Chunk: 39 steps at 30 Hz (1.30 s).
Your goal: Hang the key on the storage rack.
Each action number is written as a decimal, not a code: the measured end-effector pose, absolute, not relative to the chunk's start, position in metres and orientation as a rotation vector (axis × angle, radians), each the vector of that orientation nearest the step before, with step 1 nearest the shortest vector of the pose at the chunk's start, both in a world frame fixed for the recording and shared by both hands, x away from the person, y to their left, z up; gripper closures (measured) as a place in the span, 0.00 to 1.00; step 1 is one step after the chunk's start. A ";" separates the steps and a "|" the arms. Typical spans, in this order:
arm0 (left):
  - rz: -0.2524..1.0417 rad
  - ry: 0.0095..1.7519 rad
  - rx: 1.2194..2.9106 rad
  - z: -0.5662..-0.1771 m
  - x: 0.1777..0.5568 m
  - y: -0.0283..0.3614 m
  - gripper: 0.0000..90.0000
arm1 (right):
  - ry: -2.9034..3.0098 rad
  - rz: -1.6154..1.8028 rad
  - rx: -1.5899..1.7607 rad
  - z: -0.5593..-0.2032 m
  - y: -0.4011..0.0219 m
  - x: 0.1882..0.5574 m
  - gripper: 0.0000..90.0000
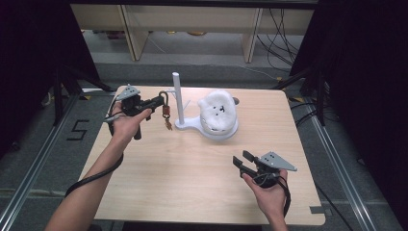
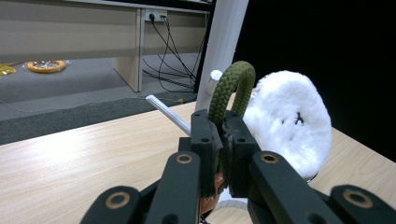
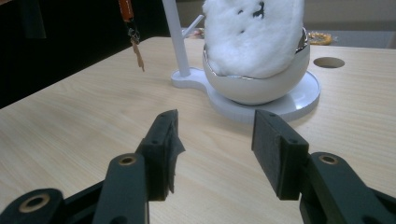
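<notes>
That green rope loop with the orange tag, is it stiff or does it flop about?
Probably fairly stiff: the green rope loop keeps an upright arch above the shut left gripper. The orange tag and key below hang freely, so they would likely swing.

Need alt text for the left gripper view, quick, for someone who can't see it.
The left gripper, jaws shut, pinches an olive braided cord loop just in front of a white post with a slanted peg. A fluffy white plush sits to the right on the wooden table.

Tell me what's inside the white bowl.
A white fluffy item with small dark marks fills the bowl and rises well above its rim. Whatever lies beneath it in the bowl is covered.
</notes>
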<state>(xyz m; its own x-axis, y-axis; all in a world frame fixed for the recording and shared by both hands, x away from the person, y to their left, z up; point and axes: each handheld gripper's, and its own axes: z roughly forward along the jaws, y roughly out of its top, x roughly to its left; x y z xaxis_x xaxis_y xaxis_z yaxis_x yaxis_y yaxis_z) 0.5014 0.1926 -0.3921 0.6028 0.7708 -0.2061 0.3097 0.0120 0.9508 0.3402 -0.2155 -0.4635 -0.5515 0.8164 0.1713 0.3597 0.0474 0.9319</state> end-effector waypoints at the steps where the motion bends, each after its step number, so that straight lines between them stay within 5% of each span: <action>1: 0.455 0.937 1.573 -0.392 0.503 0.193 0.93 | 1.927 1.511 1.182 -0.464 -0.215 0.340 0.58; 39: 0.377 0.988 1.540 -0.393 0.527 0.185 0.93 | 1.947 1.488 1.214 -0.468 -0.215 0.337 0.58</action>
<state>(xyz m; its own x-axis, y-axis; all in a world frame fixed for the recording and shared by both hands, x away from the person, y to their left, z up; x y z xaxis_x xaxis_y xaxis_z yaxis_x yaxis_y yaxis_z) 0.5268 0.1853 -0.3931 0.5858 0.7568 -0.2901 0.3705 0.0683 0.9263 0.3371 -0.2146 -0.4680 -0.5405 0.8215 0.1814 0.3908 0.0542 0.9189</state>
